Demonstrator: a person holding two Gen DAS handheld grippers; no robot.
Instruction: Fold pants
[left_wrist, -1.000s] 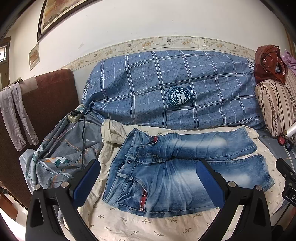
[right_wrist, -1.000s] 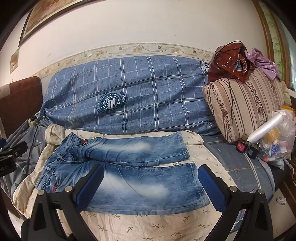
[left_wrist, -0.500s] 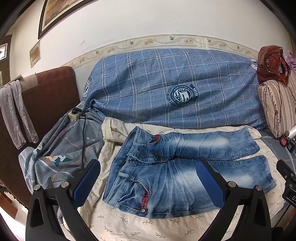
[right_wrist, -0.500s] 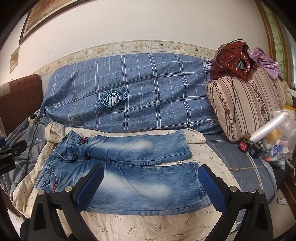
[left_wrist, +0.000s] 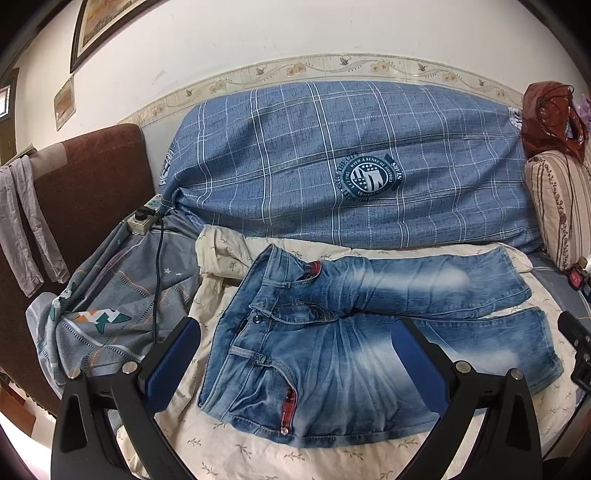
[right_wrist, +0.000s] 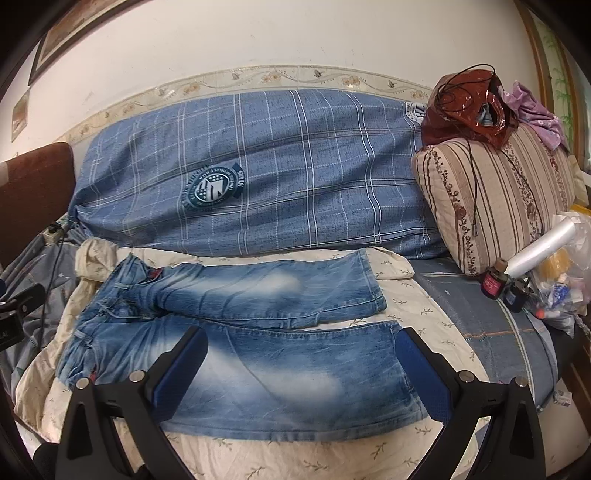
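Note:
Faded blue jeans (left_wrist: 354, 332) lie flat on a cream sheet (left_wrist: 229, 446), waist at the left, both legs stretched to the right. They also show in the right wrist view (right_wrist: 258, 350). My left gripper (left_wrist: 295, 354) is open and empty, hovering above the waist and hip end. My right gripper (right_wrist: 299, 365) is open and empty, hovering above the near leg toward the hems. Neither touches the denim.
A big blue plaid cushion (left_wrist: 351, 166) runs along the wall behind. A striped pillow (right_wrist: 495, 199) with a red bag (right_wrist: 465, 107), bottles and a plastic bag (right_wrist: 554, 280) sit right. A grey blanket (left_wrist: 110, 314), power strip (left_wrist: 142, 221) and cord lie left.
Both grippers have come slightly lower and closer to the jeans. Both stay open; the jeans have not moved.

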